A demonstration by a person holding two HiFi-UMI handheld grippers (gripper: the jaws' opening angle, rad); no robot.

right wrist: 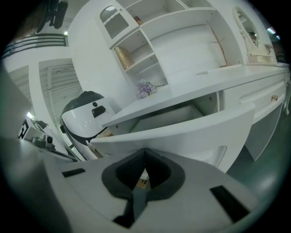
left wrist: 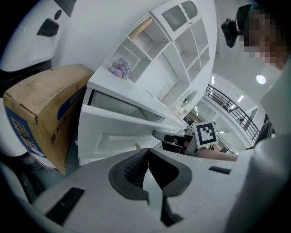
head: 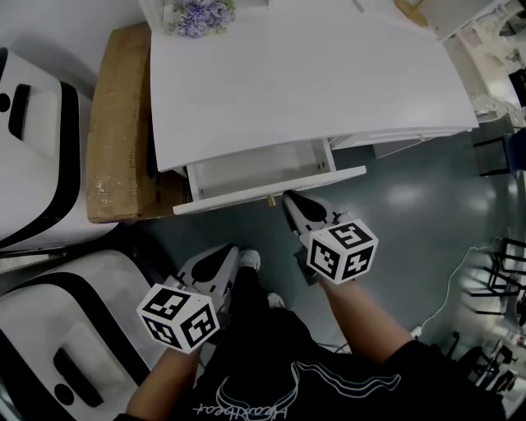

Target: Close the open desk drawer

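The white desk [head: 312, 74] has one drawer [head: 261, 168] pulled out, and it looks empty. Its front panel [head: 271, 191] carries a small brass knob [head: 269, 200]. My right gripper [head: 288, 197] is shut, with its tips at the front panel just right of the knob; I cannot tell if they touch. In the right gripper view the drawer front [right wrist: 195, 132] fills the space just beyond the shut jaws. My left gripper [head: 232, 250] hangs lower and to the left, shut on nothing and well short of the drawer front [left wrist: 113, 136].
A cardboard box [head: 119, 123] stands against the desk's left side. White machine housings [head: 37, 148] crowd the left. Purple flowers [head: 197, 16] sit on the desk's back corner. The person's shoes [head: 251, 261] are on the grey floor below the drawer. Black chairs [head: 503, 152] stand at right.
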